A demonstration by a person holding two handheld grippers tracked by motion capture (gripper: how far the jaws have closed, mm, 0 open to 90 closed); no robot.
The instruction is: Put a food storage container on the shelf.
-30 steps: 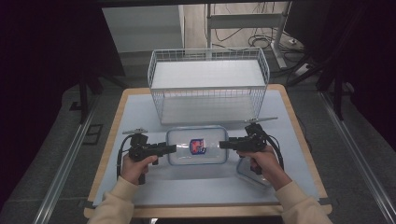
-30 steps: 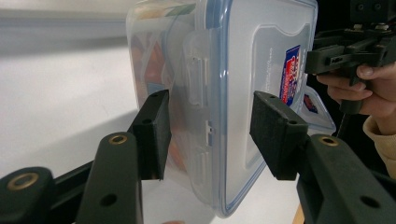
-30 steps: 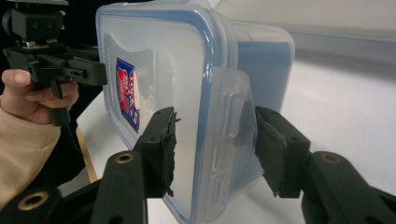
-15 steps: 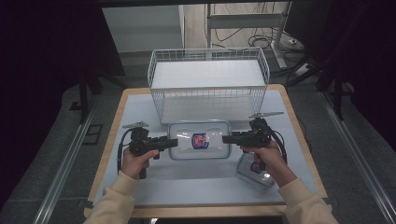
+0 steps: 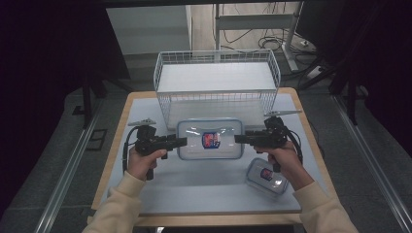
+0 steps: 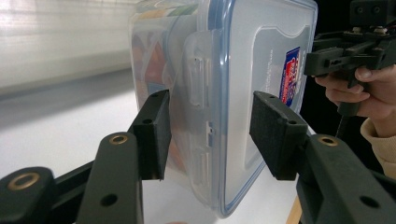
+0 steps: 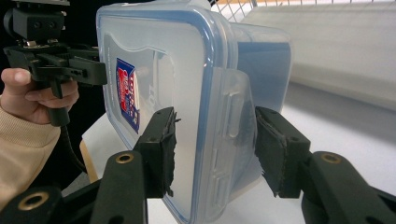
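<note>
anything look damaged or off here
One thing: the pads of the right gripper look frayed, with ragged edges, while the left gripper has smooth ones. The large container sits square between them, lid latched.

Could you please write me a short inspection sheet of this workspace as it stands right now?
Surface: pale table, wooden edge.
Job's things: large lidded container between both tools; wire basket behind it.
Clutter: small lidded container near the right forearm.
Grippers: left tool and right tool open, jaws straddling the large container's side latches; contact unclear.
Cables: one trails from each tool; more on the floor behind.
Surroundings: dark, metal frame legs.
</note>
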